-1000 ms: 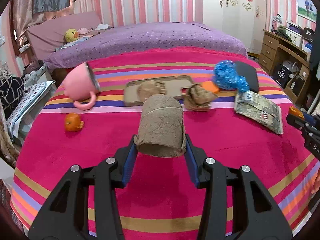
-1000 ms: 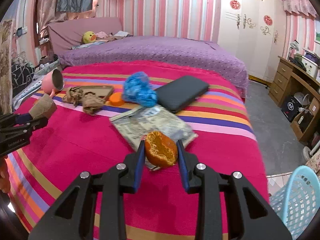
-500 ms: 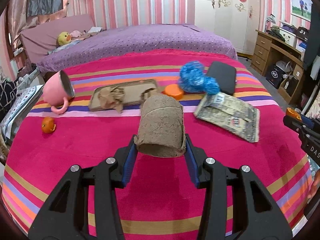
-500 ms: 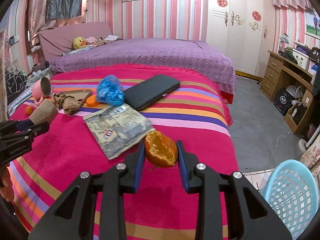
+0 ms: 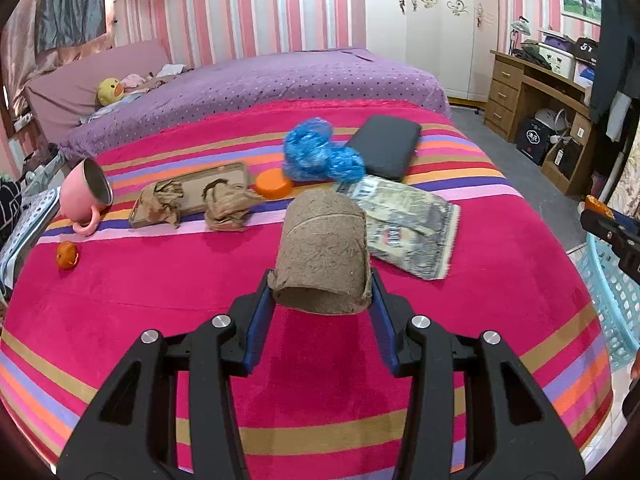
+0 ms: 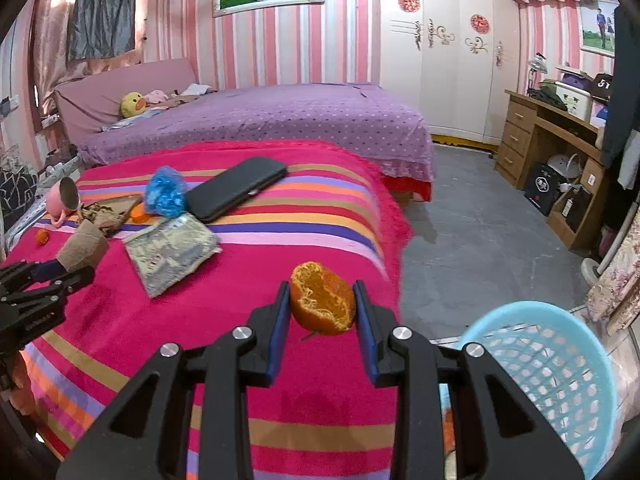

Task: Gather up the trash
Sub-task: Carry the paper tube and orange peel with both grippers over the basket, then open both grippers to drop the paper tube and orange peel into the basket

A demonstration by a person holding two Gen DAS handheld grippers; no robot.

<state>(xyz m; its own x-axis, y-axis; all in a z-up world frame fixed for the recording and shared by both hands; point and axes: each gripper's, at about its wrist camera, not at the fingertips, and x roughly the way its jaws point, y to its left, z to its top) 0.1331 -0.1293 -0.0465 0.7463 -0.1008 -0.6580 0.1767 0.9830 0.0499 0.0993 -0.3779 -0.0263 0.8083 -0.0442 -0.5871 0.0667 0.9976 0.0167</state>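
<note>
Striped pink blanket [image 5: 160, 292] spread over bed | brown paper cup [image 5: 322, 258] clamped in left gripper [image 5: 322, 300] | orange peel [image 6: 322, 298] clamped in right gripper [image 6: 322, 312], blue basket [image 6: 560, 364] just right

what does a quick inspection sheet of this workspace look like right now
surface: striped pink bedspread, no spills seen
job's things: brown paper cup and orange peel held; crumpled brown paper, small orange scrap and blue plastic wad on the bed
clutter: pink mug on its side, black case, printed pouch, orange lid, tray
grippers: left gripper shut on the cup; right gripper shut on the peel
cables: nothing seen
surroundings: blue basket on the floor, purple bed, desk
</note>
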